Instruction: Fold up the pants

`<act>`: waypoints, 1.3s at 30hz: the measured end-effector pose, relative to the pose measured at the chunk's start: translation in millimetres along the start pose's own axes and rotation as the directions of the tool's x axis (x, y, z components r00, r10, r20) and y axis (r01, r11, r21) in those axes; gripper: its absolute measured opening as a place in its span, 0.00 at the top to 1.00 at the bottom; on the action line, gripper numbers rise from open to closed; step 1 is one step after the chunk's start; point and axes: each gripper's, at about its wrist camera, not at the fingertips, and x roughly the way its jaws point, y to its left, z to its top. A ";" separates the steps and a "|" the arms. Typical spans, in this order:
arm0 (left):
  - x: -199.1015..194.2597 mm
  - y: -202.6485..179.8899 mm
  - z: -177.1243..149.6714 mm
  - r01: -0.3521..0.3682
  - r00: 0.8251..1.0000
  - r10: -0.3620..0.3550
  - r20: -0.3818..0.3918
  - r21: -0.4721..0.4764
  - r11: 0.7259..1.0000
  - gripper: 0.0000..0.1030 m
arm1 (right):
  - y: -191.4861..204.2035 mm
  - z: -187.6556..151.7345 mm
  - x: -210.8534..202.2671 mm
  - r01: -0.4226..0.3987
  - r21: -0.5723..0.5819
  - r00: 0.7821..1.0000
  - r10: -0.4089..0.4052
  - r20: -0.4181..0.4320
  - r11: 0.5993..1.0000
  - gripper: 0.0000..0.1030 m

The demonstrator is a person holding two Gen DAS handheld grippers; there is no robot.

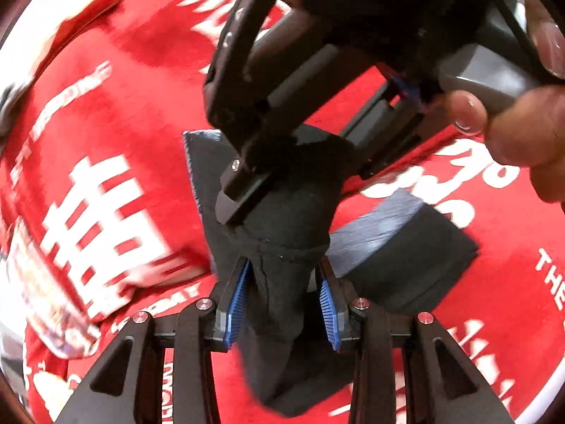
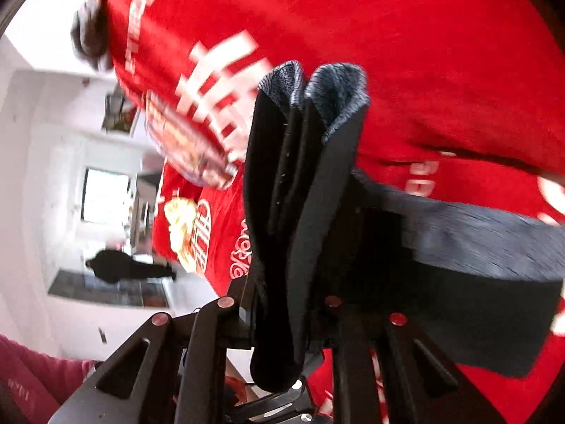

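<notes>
Red cloth, left wrist view: the red cloth (image 1: 148,70) is printed in white all over, but motion blur is eating most of it.
Big character: a large blocky white character (image 1: 106,233) on the left, East Asian in style, too smeared to read.
Right edge: white capitals (image 1: 551,275) begin "THE", and the rest runs out of view.
Upper left: a small capital line (image 1: 70,102), blurred and not legible.
Curly script: white looping script (image 1: 494,173), not readable.
Right wrist view: the same blocky character (image 2: 219,81) on the cloth, still unreadable.
Lower cloth: outlined lettering (image 2: 203,236) beside a yellow picture, illegible.
Pink sleeve: faint lettering on the pink sleeve (image 2: 31,381), unreadable.
</notes>
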 end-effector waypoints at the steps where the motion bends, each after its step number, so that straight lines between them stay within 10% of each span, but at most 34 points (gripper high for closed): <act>1: 4.0 -13.8 3.9 0.007 1.000 -0.006 -0.006 0.019 1.000 0.63 | -12.2 3.5 -12.2 -0.001 0.019 1.000 0.001 0.012 1.000 0.81; 13: 75.3 -138.8 -5.0 0.083 0.984 -0.049 -0.174 0.191 0.978 0.63 | -206.6 -59.7 -55.0 0.016 0.354 0.996 -0.044 0.071 0.935 0.78; 17: 64.1 -120.8 -8.9 0.122 0.975 -0.086 -0.205 0.172 0.978 0.39 | -220.2 -71.8 -54.7 0.023 0.398 0.997 -0.052 0.064 0.917 0.75; 24: 27.8 -55.4 -12.4 0.084 0.981 -0.076 -0.181 0.036 0.996 0.34 | -184.4 -64.1 -68.0 0.169 0.281 0.982 -0.184 0.029 0.945 0.86; 32: 72.0 12.1 -38.8 0.024 0.898 -0.156 -0.410 -0.309 0.951 0.28 | -181.6 -71.6 -60.8 0.387 0.173 0.920 -0.391 -0.013 0.906 0.82; 39: 83.5 41.5 -57.6 0.018 0.844 -0.240 -0.479 -0.423 0.906 0.28 | -163.0 -76.8 -61.4 0.514 0.173 0.854 -0.519 -0.014 0.840 0.71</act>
